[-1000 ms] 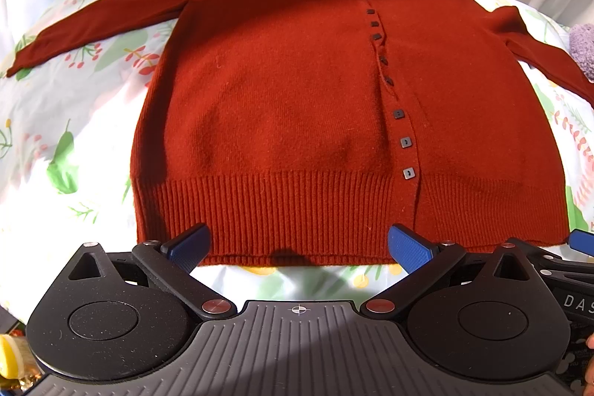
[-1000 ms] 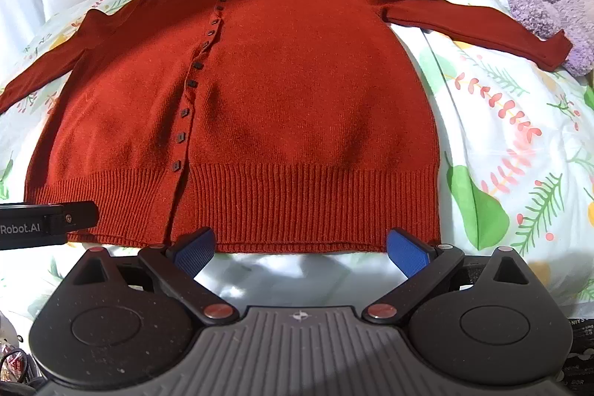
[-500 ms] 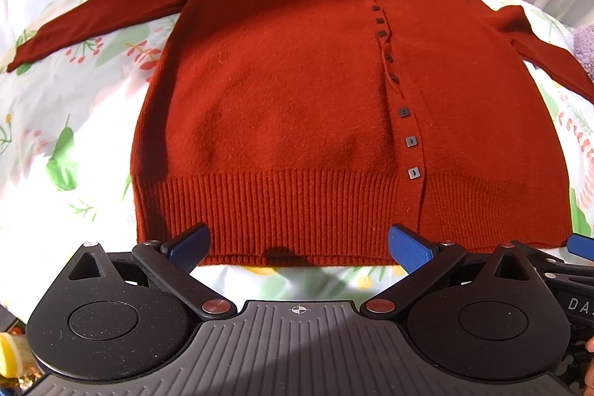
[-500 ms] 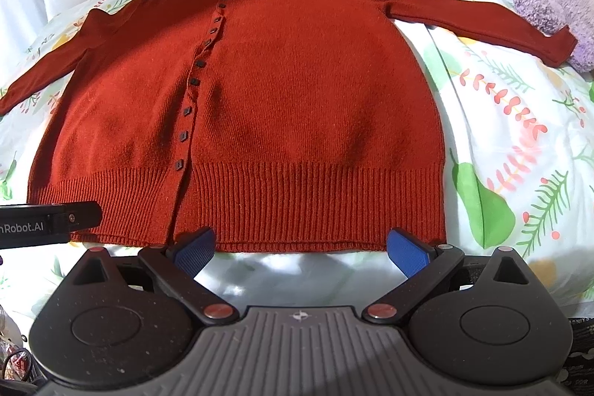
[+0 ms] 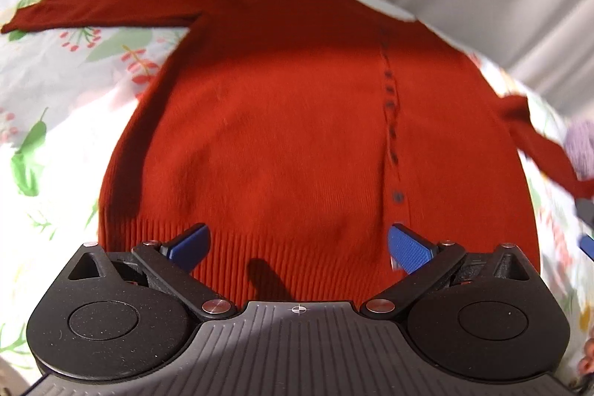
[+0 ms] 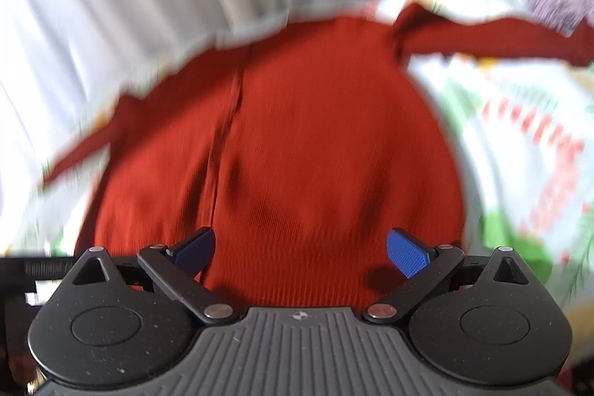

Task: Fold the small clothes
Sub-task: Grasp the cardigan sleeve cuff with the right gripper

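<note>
Cardigan (image 5: 282,136) lies flat on the bed (image 5: 55,91); both tongs, left (image 5: 297,244) and right (image 6: 300,247), gape released over its hem (image 5: 297,258), poised to pinch it.

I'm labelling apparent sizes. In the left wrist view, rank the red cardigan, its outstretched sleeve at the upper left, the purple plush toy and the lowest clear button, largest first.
1. red cardigan
2. outstretched sleeve
3. purple plush toy, cut off by the frame edge, so its full size is unsure
4. button
</note>
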A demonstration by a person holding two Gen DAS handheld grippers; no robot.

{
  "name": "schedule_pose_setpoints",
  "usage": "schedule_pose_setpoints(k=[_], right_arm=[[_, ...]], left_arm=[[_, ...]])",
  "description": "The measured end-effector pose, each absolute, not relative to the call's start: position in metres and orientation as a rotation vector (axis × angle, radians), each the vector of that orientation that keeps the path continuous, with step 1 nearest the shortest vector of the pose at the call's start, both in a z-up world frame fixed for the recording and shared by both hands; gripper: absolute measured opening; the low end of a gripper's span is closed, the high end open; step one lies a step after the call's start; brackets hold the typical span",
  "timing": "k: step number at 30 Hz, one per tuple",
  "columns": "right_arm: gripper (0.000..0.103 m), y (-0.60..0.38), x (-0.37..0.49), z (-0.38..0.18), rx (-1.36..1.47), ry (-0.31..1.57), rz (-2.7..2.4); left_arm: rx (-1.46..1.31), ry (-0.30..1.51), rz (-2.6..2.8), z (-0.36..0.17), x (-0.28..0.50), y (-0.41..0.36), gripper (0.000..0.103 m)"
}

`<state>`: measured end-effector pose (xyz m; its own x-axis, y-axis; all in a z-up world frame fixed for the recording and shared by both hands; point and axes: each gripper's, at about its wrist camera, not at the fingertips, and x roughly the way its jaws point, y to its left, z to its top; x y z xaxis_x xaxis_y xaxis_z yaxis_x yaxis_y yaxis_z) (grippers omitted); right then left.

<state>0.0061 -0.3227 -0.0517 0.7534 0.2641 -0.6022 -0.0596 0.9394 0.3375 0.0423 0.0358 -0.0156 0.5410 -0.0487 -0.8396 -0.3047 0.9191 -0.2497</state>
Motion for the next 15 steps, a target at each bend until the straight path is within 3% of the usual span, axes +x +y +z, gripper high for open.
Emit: schedule_pose_setpoints(k=[8,11,13,15], right_arm=[[0.099,-0.513,0.09,-0.045,0.523,0.488,-0.294],[0.081,-0.575,0.122,-0.062,0.571,0.498,-0.434],[0.061,-0.598,0.15,-0.08,0.557,0.554,-0.499],[0.056,-0.613,0.168,-0.096,0.559,0.587,-0.535]], left_arm=[[-0.468,0.998,0.252,-0.024,0.075,0.047,0.103],[-0.494,0.999,0.276,-0.027,0.087,0.047,0.103],[-0.498,0.998,0.286,-0.028,0.097,0.045,0.103],[-0.492,0.992,0.291,-0.027,0.105,0.041,0.103]])
